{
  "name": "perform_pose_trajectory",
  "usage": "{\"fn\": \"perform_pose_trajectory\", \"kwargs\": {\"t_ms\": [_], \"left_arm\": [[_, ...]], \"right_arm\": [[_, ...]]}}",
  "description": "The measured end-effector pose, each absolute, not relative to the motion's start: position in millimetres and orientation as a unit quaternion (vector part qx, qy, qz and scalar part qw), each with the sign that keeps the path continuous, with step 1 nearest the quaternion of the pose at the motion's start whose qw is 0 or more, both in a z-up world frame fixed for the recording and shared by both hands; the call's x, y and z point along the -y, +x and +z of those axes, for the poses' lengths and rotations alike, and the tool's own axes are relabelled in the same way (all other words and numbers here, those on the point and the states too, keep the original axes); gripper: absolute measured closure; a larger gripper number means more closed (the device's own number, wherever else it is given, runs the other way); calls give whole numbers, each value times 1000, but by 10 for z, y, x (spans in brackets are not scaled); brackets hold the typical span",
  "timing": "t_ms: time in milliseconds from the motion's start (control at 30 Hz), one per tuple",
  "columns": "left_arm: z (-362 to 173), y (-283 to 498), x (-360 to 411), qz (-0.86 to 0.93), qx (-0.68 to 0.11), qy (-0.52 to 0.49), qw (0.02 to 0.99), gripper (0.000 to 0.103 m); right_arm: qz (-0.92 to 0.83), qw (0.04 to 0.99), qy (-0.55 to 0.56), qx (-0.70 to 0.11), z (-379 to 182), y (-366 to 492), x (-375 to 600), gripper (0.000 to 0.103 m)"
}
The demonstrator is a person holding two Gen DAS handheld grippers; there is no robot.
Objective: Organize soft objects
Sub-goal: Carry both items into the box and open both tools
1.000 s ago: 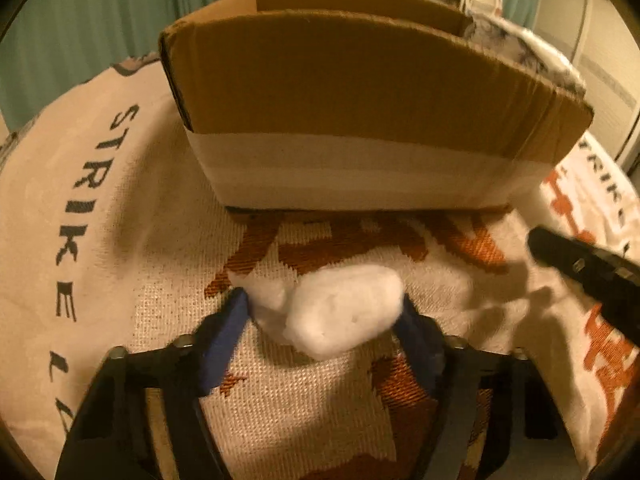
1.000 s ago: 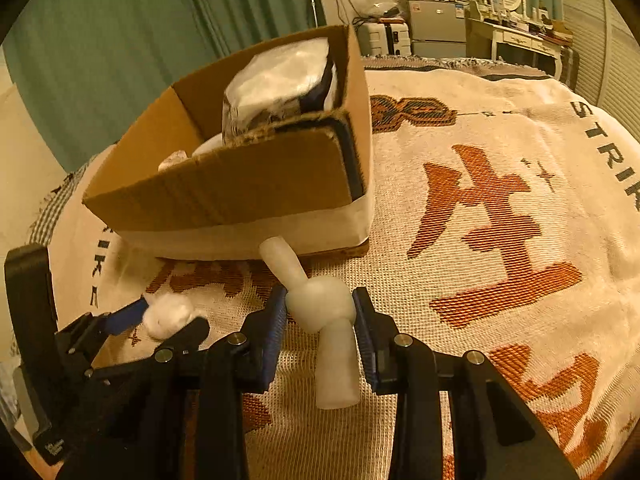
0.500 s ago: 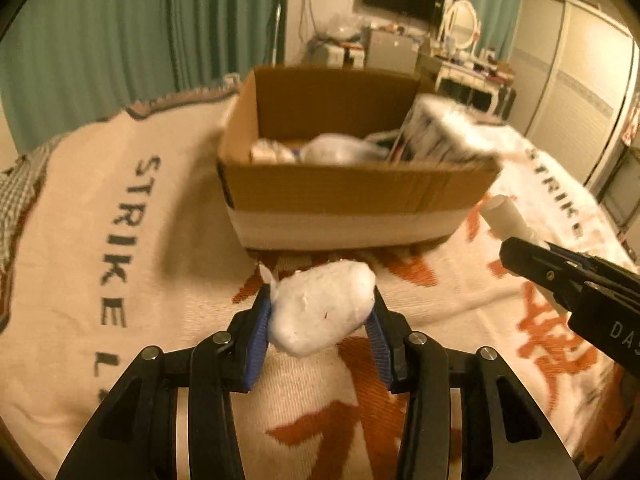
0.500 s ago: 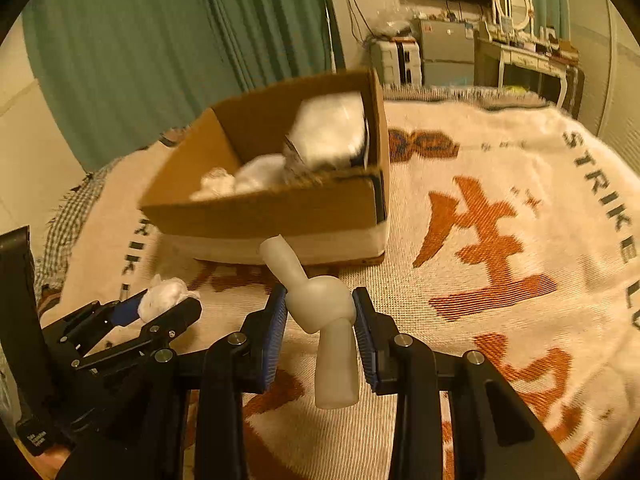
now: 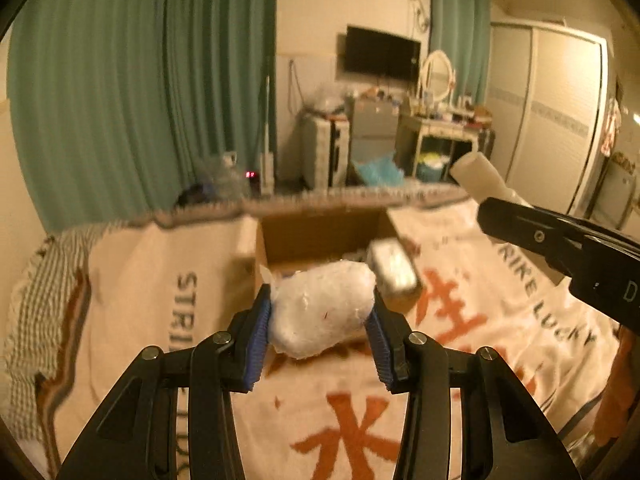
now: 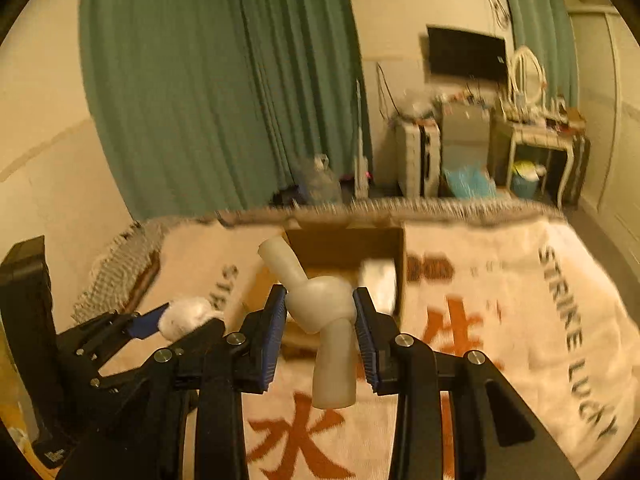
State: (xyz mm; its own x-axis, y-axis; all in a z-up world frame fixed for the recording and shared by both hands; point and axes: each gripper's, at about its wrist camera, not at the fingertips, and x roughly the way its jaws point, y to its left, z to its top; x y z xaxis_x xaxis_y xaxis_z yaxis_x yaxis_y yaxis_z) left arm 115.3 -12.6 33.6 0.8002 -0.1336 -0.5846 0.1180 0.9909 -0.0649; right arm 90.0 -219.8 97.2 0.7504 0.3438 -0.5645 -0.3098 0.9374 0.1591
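Observation:
My left gripper [image 5: 320, 320] is shut on a white cotton wad [image 5: 320, 308] and holds it high above the bed, in front of the open cardboard box [image 5: 320, 236]. The wad also shows in the right wrist view [image 6: 186, 316]. My right gripper [image 6: 320, 324] is shut on a white knotted soft tube [image 6: 320, 312], also lifted above the blanket; its end shows in the left wrist view [image 5: 478, 176]. The box [image 6: 344, 248] lies ahead and below both grippers, with a wrapped pack [image 5: 394, 272] inside at its right.
A cream blanket [image 5: 460, 320] with orange characters and black lettering covers the bed. Green curtains [image 5: 140, 100], a dresser [image 5: 444, 136] and a wall television stand beyond the bed's far edge. A checked cloth [image 5: 40, 280] lies at the left.
Both grippers have risen and pulled back from the box with their loads still held. The box now looks smaller and lower, and the room behind it has come into view.

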Motion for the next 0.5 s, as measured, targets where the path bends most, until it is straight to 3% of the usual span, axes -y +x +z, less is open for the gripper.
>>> {"fn": "perform_pose_trajectory", "kwargs": {"t_ms": [233, 500], "left_arm": [[536, 1726, 68, -62, -293, -9, 954, 60], [122, 2511, 115, -54, -316, -3, 947, 60]], "right_arm": [[203, 935, 47, -287, 1423, 1421, 2051, 69], [202, 925, 41, -319, 1157, 2428, 1925, 69]]}}
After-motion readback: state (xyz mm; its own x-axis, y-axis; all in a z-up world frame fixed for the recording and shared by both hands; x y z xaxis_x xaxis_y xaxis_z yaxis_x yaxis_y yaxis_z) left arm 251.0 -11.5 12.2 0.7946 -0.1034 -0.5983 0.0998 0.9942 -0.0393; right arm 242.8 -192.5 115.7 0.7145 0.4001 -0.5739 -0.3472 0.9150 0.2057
